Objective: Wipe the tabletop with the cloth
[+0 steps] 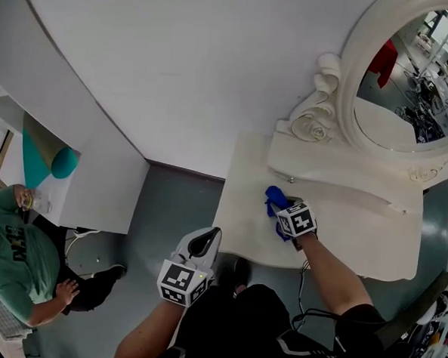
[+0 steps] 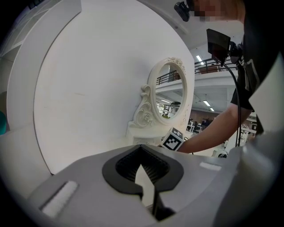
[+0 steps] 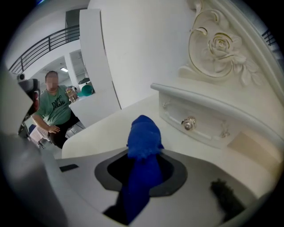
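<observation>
A blue cloth (image 1: 275,198) lies bunched on the cream tabletop (image 1: 244,221), close to the drawer front under the mirror. My right gripper (image 1: 284,210) is shut on the cloth. In the right gripper view the cloth (image 3: 143,137) sticks out from between the jaws of the right gripper (image 3: 142,170) and rests on the tabletop (image 3: 97,131). My left gripper (image 1: 205,243) hangs off the table's front left corner, over the floor. Seen in its own view, the left gripper (image 2: 142,167) has its jaws together with nothing in them.
An oval mirror (image 1: 412,80) in a carved cream frame stands at the back of the table. A drawer with a small knob (image 3: 189,123) sits below it. A person in a green shirt (image 1: 15,256) sits at the far left by a white counter (image 1: 103,182).
</observation>
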Tool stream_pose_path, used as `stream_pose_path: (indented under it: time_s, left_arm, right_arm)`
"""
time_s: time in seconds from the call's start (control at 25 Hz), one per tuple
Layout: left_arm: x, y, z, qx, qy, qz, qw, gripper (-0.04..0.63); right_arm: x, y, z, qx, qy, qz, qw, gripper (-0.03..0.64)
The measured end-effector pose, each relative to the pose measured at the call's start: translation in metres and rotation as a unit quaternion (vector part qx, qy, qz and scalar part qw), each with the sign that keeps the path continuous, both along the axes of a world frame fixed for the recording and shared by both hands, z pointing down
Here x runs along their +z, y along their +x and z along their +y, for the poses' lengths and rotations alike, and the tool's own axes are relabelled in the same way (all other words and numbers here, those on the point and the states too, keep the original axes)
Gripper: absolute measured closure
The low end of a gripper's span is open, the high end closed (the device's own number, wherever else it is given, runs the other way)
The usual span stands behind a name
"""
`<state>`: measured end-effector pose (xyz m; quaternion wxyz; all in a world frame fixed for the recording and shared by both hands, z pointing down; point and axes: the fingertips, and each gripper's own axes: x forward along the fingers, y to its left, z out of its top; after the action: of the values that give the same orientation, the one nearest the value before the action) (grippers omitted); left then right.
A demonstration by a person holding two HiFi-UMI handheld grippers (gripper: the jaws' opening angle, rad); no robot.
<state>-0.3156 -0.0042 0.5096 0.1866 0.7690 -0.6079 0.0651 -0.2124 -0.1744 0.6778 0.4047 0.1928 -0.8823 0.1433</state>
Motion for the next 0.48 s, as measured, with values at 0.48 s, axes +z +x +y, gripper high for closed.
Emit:
stream_pose_path:
  time_s: [0.48]
  left_arm:
    - [-0.002,0.005,0.002,0.029,0.017,0.010,0.9994,0.588]
  right_arm:
    - [0.002,0.031,0.160,-0.028,-0.045,0.020,0.998,0.515]
